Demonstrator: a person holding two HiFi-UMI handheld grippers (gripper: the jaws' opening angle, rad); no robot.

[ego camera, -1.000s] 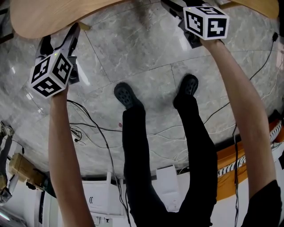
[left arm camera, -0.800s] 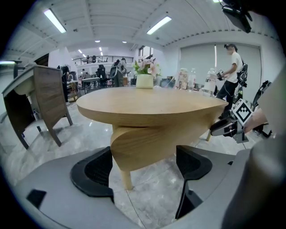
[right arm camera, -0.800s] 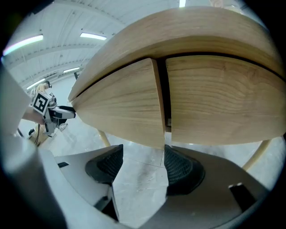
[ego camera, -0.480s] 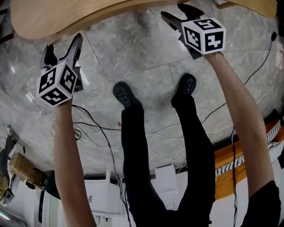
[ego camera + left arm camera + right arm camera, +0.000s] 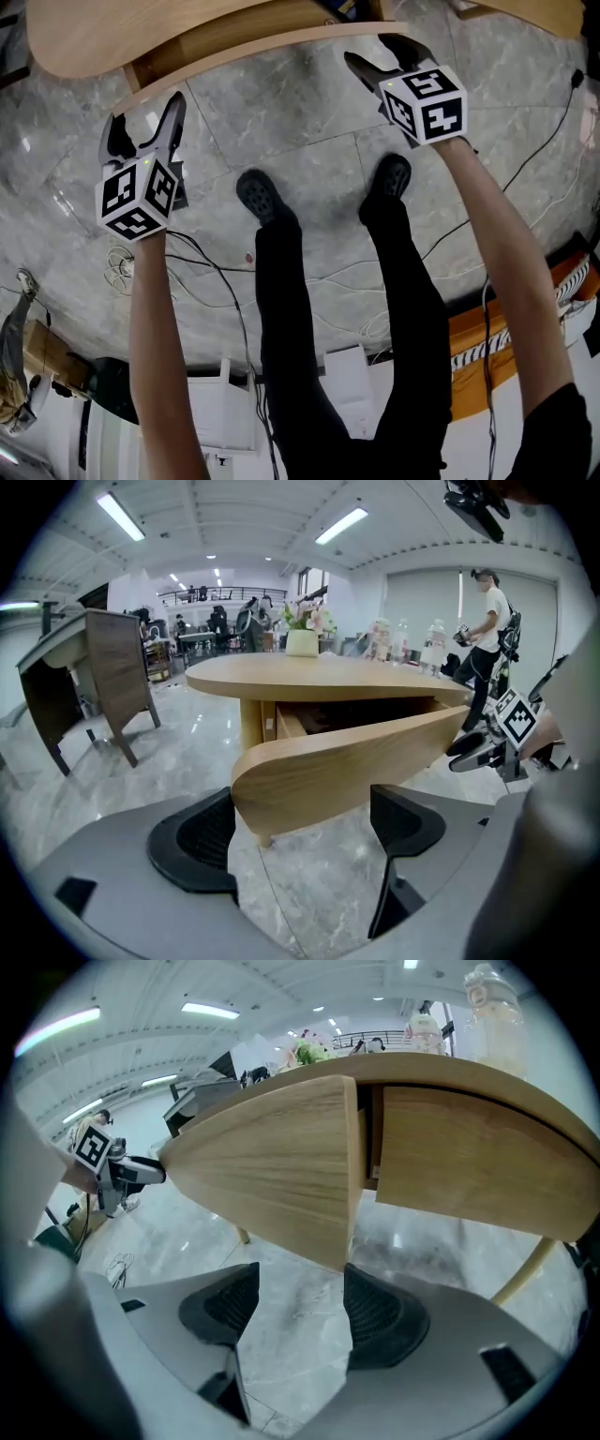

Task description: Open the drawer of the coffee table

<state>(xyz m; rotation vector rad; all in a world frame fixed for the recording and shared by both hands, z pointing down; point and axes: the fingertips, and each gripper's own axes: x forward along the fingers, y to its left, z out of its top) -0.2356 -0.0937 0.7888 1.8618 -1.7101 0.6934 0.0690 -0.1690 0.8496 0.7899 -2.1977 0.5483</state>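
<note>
- The person stands with black shoes [image 5: 262, 197] planted on the grey marble floor [image 5: 309, 122]. Both forearms reach forward and down, one to each end of the drawer, probably so the wide front slides evenly.
- The left grey plastic gripper with its black-and-white marker cube [image 5: 142, 122] has its ribbed black fingers [image 5: 197, 841] spread wide with nothing between them. It points at the rounded left end of the drawer front, close to it but apparently not touching.
- The right grey gripper with a matching marker cube [image 5: 375, 56] also has its fingers [image 5: 375, 1316] spread and empty. They sit just under the drawer front's right corner, and I cannot tell whether they touch it.
- The long, curved, pale wooden drawer [image 5: 262, 45] stands part-way out from under the top, showing a dark gap behind its front. By my judgement the opening is largely done, and the empty, spread fingers suggest both grippers are free of it.
- The low oval bench of light wood [image 5: 319, 677] carries a white vase of flowers [image 5: 302, 641] and some clear bottles [image 5: 433, 649], a reason to slide the drawer gently.
- Farther off, another person [image 5: 487, 621] stands in the bright hall.
</note>
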